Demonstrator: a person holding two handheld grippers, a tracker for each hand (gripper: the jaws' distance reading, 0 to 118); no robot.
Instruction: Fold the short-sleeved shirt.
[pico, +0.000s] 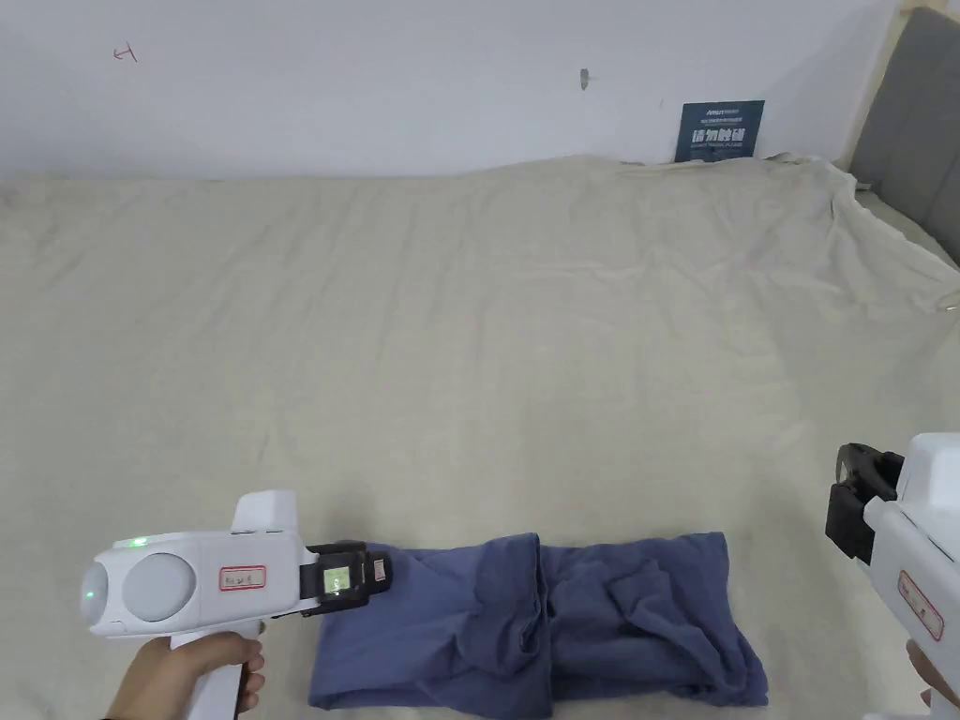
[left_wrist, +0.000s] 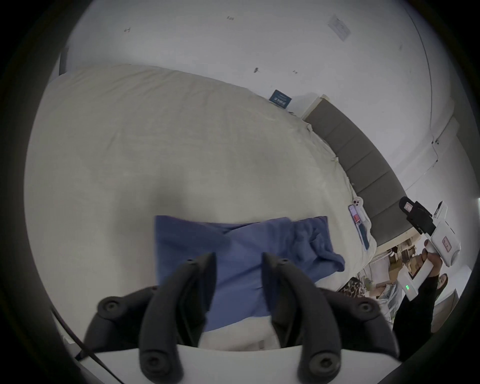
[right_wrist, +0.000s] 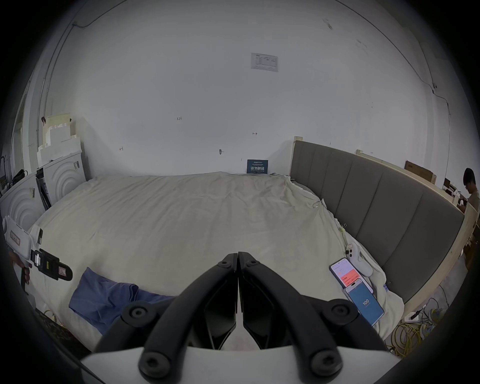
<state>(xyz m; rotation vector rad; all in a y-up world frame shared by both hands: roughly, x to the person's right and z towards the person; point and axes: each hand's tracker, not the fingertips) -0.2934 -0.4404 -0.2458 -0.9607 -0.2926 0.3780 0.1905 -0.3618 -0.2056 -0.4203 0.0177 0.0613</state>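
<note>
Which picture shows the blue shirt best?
The head view: the folded blue cotton short-sleeved shirt lies nearly whole on the beige bedsheet. The left gripper view shows it partly behind its jaws; the right gripper view shows one end.

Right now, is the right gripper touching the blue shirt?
Apart. In the head view the right gripper hangs off to the side of the blue shirt, with bare bedsheet between them; its jaws are shut on nothing.
</note>
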